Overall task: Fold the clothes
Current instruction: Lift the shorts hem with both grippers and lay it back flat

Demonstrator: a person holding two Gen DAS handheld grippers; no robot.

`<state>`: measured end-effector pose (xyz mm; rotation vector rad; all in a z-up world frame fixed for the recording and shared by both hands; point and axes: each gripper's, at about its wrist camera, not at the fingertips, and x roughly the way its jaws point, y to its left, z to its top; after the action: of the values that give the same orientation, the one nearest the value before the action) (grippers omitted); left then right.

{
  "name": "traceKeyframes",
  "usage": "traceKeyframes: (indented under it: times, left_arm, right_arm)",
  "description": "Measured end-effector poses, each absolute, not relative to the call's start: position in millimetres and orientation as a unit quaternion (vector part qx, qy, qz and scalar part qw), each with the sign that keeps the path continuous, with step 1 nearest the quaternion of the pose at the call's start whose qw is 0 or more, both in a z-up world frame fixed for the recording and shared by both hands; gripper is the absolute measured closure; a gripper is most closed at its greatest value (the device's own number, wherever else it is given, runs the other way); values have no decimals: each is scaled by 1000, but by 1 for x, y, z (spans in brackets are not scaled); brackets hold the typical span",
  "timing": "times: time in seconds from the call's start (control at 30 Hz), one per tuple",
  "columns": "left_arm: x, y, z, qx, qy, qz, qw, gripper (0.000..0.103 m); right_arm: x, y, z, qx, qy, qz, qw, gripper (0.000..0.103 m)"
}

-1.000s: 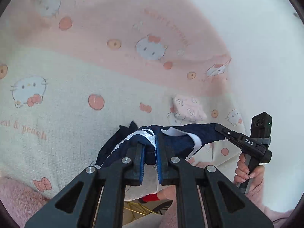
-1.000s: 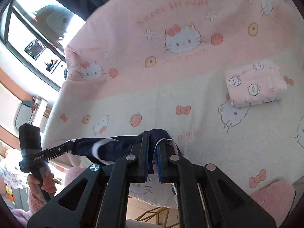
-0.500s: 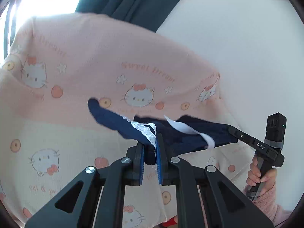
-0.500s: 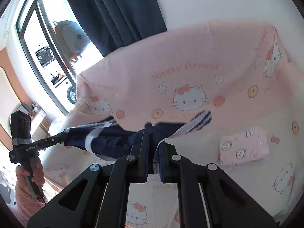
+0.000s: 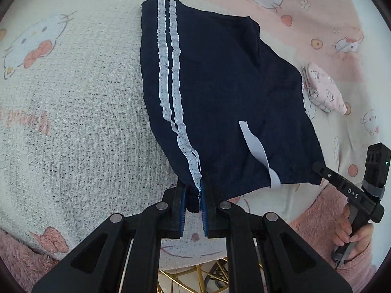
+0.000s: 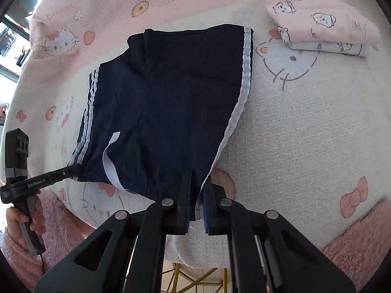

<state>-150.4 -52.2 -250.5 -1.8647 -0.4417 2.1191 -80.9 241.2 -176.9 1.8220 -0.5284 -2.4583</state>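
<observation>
While the navy shorts (image 5: 220,92) lie spread flat on the blanket-covered table (image 5: 73,122), the left tongs (image 5: 193,202) are closed on the striped waistband corner and the right tongs (image 6: 195,205) pinch the opposite corner. A folded pink stack (image 6: 322,22) sits well apart at far right, so earlier garments appear done; folding these shorts remains. No containers are visible.

The left claw (image 5: 193,196) was clamped on dark cloth at its fingertips, its two fingers nearly together. The right claw (image 6: 195,195) pinched cloth the same way, fingers close. Each was gripped low on its handle by a bare hand, the right hand (image 5: 354,232) and left hand (image 6: 23,224), both in fuzzy pink sleeves.
</observation>
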Motion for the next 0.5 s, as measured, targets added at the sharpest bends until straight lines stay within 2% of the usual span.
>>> traceKeyframes:
  times: [0.33,0.47,0.5]
  left_arm:
    - [-104,-47,-220,-648,-135,730,169,92]
    - [-84,-49,-231,-665,-142,714,165,92]
    - [-82,-50,-240,-677,-141,705,158,89]
  right_arm:
    - [-37,234,-140,590,-174,-786,52,96]
    - [-18,226,-148,614,-165,-770,58,96]
    - [-18,226,-157,627,-159,-761,50,96]
